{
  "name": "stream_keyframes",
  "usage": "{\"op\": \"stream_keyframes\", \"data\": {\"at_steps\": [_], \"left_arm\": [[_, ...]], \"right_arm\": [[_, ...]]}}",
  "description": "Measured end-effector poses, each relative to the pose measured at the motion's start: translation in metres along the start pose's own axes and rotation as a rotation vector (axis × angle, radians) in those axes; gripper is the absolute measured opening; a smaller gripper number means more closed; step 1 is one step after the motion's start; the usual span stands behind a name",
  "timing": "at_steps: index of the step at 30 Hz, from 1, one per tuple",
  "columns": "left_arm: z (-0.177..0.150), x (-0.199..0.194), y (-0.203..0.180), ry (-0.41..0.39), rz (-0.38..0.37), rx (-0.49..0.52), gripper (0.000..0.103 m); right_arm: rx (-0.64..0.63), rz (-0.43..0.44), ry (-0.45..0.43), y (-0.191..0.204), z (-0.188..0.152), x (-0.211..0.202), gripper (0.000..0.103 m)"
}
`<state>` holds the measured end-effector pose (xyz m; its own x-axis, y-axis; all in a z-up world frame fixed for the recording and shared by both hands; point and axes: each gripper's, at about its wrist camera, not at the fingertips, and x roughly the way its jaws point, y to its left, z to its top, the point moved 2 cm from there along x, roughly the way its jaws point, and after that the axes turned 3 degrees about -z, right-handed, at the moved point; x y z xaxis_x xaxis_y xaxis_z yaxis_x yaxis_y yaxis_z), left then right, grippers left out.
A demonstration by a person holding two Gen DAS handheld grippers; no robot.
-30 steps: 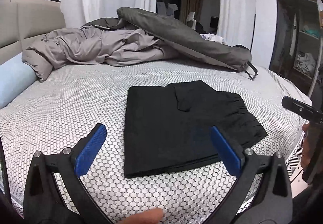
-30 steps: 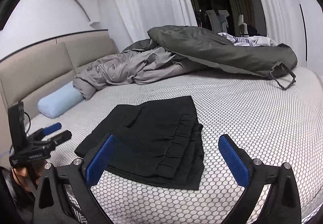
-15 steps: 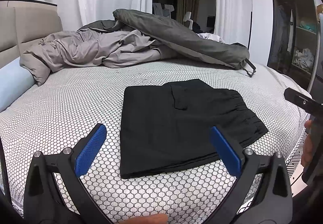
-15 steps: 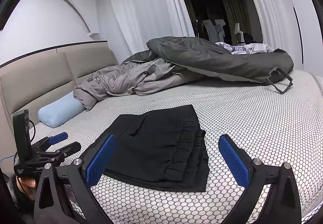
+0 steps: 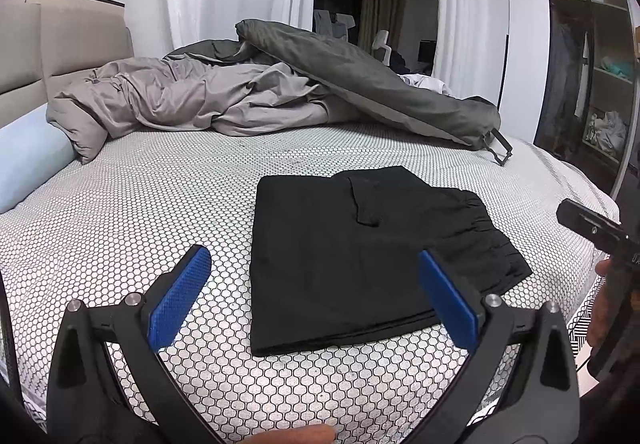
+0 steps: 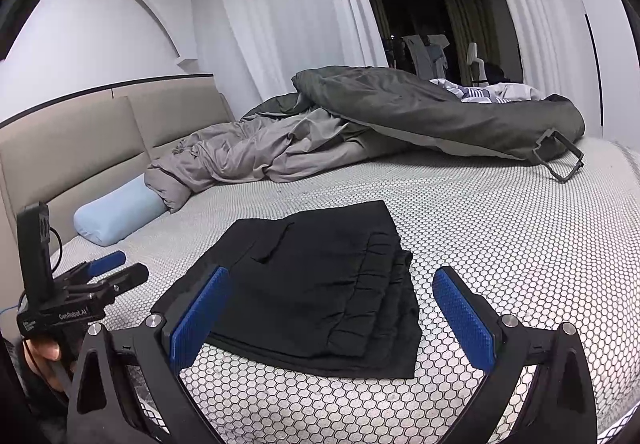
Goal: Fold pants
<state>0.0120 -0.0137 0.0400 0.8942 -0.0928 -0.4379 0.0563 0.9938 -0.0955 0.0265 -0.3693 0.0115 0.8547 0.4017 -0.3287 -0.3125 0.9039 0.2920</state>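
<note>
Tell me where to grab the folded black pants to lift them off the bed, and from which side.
Take the black pants at the gathered waistband edge, coming in low from the right with the right gripper, which is open. The layers stack there into one thick, ridged edge, probably easier to pinch together than the thin folded edge nearer the open left gripper.

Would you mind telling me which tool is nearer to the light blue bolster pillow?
Left. The left tool hovers over the mattress edge on the light blue bolster pillow's side; the right tool sits beyond the folded black pants.
</note>
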Motion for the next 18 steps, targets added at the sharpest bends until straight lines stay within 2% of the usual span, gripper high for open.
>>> {"op": "stream_keyframes", "data": {"at_steps": [18], "left_arm": [[-0.0004, -0.0038, 0.0036, 0.0, 0.001, -0.002, 0.102]], "right_arm": [[-0.024, -0.004, 0.003, 0.0053, -0.0017, 0.0026, 0.103]]}}
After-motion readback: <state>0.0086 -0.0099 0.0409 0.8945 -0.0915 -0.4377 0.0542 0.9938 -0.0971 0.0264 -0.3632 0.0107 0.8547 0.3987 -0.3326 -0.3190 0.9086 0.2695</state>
